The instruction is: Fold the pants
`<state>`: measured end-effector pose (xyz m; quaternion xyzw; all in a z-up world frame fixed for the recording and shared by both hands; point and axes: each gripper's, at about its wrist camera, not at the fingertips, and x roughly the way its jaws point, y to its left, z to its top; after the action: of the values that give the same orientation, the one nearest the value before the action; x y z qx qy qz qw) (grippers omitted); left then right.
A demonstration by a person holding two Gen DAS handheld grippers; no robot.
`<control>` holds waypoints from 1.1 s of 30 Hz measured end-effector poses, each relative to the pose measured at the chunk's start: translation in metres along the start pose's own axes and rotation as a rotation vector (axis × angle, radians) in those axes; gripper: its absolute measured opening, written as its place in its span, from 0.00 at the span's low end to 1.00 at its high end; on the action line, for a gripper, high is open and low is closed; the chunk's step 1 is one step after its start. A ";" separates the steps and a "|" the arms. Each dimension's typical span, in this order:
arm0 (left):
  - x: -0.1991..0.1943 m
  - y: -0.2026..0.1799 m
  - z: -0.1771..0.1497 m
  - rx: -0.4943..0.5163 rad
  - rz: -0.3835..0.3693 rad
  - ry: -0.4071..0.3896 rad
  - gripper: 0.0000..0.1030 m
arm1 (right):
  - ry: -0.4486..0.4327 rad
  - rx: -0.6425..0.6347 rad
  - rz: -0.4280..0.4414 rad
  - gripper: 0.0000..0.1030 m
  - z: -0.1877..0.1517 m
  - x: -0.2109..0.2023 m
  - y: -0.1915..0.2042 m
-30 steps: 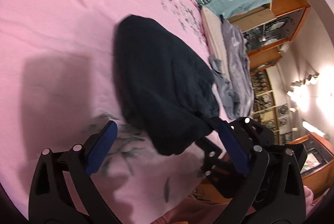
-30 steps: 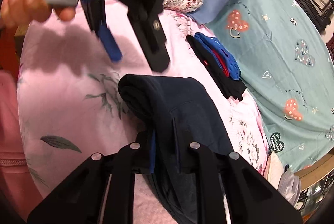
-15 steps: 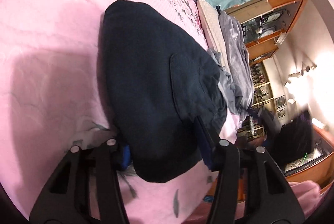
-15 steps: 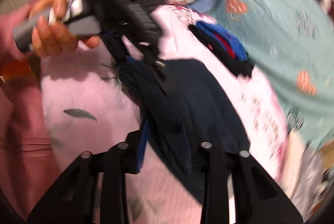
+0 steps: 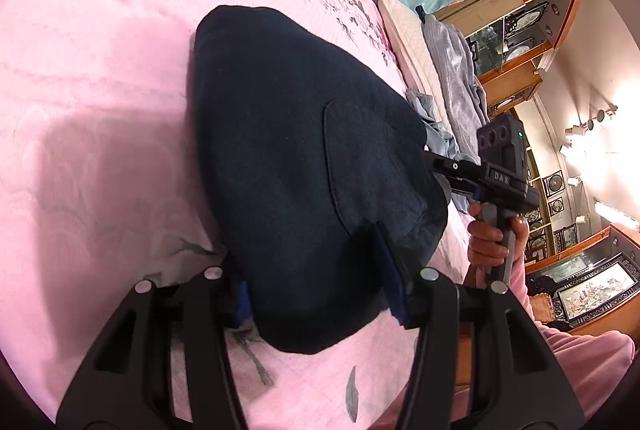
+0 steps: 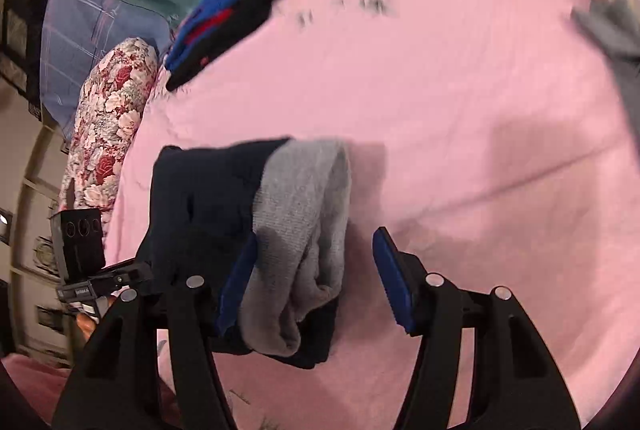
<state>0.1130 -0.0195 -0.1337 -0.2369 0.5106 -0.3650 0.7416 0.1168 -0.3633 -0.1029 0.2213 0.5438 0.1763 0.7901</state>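
Right gripper [image 6: 316,280] has let go, jaws now apart, while left gripper [image 5: 320,284] has closed in around the near end of the folded dark navy fleece pants [image 5: 304,165] on the pink bedsheet [image 5: 100,77]; fold looks nearly finished.

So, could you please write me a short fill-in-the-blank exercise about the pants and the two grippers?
1. The folded pants lie on a ___ bedspread.
2. The right gripper has its jaws ___.
3. The left gripper is closed on the near end of the ___.
4. In the right wrist view, the inner fabric showing at the fold is ___.

Missing words: pink; open; pants; grey
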 end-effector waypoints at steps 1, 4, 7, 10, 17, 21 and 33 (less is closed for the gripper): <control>0.000 0.000 0.000 0.001 -0.001 0.001 0.51 | 0.009 0.008 0.015 0.59 0.001 0.003 -0.001; 0.000 0.001 -0.001 0.006 -0.003 0.003 0.51 | 0.039 0.045 0.070 0.66 0.004 0.008 -0.005; 0.001 0.001 -0.001 0.003 -0.004 0.003 0.51 | 0.067 0.021 0.133 0.71 0.009 0.014 -0.001; 0.000 -0.001 -0.002 0.001 -0.005 -0.001 0.51 | 0.076 -0.004 0.149 0.72 0.009 0.019 0.006; -0.004 0.000 -0.004 -0.016 -0.010 -0.011 0.47 | 0.057 -0.033 0.112 0.51 0.005 0.020 0.010; -0.004 -0.009 -0.001 0.029 0.046 -0.027 0.42 | 0.042 -0.028 0.120 0.45 0.004 0.019 0.009; -0.003 -0.031 0.001 0.165 0.206 -0.079 0.34 | -0.003 -0.075 0.052 0.38 0.000 0.013 0.023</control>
<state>0.1039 -0.0360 -0.1090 -0.1358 0.4711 -0.3183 0.8114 0.1202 -0.3368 -0.1008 0.2057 0.5298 0.2170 0.7937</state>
